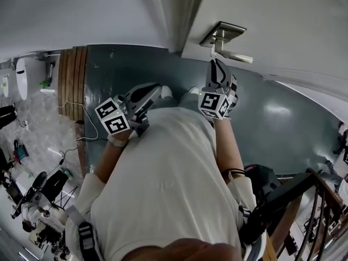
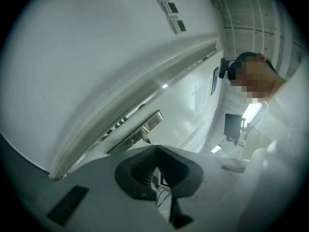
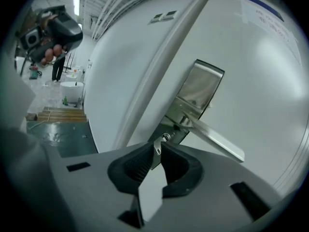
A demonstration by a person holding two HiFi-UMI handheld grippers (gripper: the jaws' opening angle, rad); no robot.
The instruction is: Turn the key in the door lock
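The white door [image 1: 283,20] carries a steel lock plate [image 1: 223,32] with a lever handle [image 1: 235,55]. In the right gripper view the plate [image 3: 200,88], its lever [image 3: 215,141] and the keyhole [image 3: 165,137] sit just beyond my right gripper [image 3: 158,147]. That gripper is shut on a small metal key [image 3: 155,149], whose end sticks out of the pads a short way from the keyhole. From the head view the right gripper [image 1: 216,65] points up at the handle. My left gripper [image 1: 156,89] is shut and holds nothing; it hangs lower left, and its view shows the plate [image 2: 141,131] far off.
Dark teal floor [image 1: 272,124] lies under the door. A wooden pallet [image 1: 73,80] and cables lie at the left. A wooden railing [image 1: 307,211] stands at the lower right. Two wall switch panels [image 2: 173,16] show beside the door frame.
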